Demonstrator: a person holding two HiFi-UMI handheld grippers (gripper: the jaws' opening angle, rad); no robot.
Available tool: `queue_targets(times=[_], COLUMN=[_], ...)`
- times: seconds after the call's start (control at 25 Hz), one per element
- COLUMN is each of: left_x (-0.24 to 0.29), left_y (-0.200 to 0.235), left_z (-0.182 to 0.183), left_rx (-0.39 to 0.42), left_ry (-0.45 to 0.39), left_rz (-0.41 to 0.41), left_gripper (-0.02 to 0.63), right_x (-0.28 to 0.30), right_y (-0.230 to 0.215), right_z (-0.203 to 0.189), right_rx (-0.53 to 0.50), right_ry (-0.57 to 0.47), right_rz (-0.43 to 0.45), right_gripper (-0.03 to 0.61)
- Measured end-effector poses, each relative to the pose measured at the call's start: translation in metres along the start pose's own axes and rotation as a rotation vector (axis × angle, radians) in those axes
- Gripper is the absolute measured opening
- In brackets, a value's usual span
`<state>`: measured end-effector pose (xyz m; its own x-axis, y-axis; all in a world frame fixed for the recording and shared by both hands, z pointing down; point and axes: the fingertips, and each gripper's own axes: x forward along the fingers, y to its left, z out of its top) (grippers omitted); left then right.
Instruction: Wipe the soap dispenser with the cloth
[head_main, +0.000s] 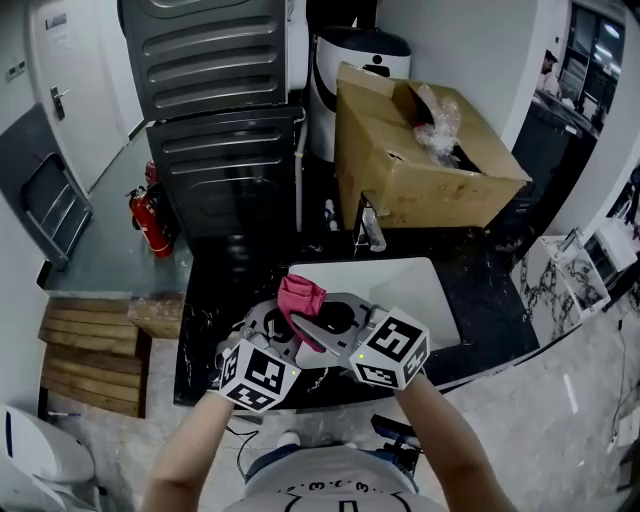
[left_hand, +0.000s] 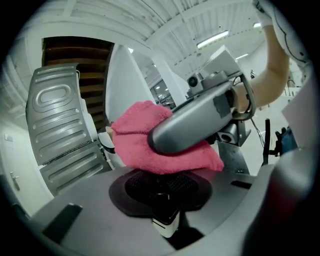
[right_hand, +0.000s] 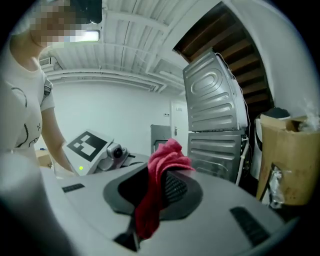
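So the left gripper (head_main: 268, 330) is clamping narrow on the soap dispenser (left_hand: 165, 220), a small dark-and-white thing, probably keeping it steady for rubbing. The pink cloth (left_hand: 135, 135) is sitting just above it, and the right gripper (head_main: 305, 322) is pinching that cloth tight, I'm guessing to do the wiping.

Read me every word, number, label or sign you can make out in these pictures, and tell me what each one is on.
No text is readable anywhere.
Left marker cube, right marker cube: black-and-white square patterns, no words.
Shirt print: too blurred to read.
Door plate: too small to read.
Fire extinguisher: any label is too small to read.
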<state>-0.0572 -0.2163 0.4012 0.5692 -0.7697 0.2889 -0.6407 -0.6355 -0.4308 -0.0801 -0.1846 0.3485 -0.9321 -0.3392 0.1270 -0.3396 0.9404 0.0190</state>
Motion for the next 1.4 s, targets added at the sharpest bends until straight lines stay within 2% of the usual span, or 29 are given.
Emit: queue_targets(times=[0.16, 0.24, 0.32, 0.4, 0.48, 0.64, 0.84, 1.08, 1.24, 1.4], left_x=[-0.007, -0.012, -0.017, -0.024, -0.030, -0.037, -0.035, -0.009, 0.011, 0.021], left_y=[-0.004, -0.006, -0.006, 0.000, 0.008, 0.032, 0.081, 0.127, 0.139, 0.147], left_z=[-0.005, -0.009, -0.011, -0.012, -0.017, -0.040, -0.071, -0.101, -0.115, -0.127], left_rx=[-0.007, -0.012, -0.056, -0.137, -0.202, -0.264, -0.383, -0.383, -0.370, -0.437], left_ry=[0.004, 0.004, -0.016, -0.047, -0.061, -0.038, -0.052, -0.002, 0.026, -0.010], left_rz=[-0.004, -0.011, -0.021, -0.021, 0.003, 0.082, 0.143, 0.161, 0.131, 0.094], left_gripper=[0.092, 0.092, 0.092, 0.094, 0.094, 0.094, 0.092, 0.092, 0.092, 0.092], right_x=[-0.006, -0.008, -0.009, -0.009, -0.010, -0.018, -0.030, -0.041, -0.043, -0.044], right_y=[-0.018, -0.031, -0.044, -0.051, -0.052, -0.052, -0.057, -0.064, -0.065, -0.066], right_z=[-0.004, -0.012, -0.028, -0.045, -0.051, -0.044, -0.040, -0.042, -0.048, -0.054], right_rx=[0.047, 0.051, 0.017, -0.005, 0.046, 0.184, 0.266, 0.289, 0.300, 0.305], right_ry=[0.006, 0.049, 0.136, 0.201, 0.175, 0.061, -0.008, -0.018, 0.002, 0.023], right_rz=[-0.081, -0.139, -0.205, -0.251, -0.274, -0.300, -0.359, -0.409, -0.436, -0.465], right_gripper=[0.063, 0.063, 0.060, 0.060, 0.060, 0.060, 0.060, 0.060, 0.060, 0.060])
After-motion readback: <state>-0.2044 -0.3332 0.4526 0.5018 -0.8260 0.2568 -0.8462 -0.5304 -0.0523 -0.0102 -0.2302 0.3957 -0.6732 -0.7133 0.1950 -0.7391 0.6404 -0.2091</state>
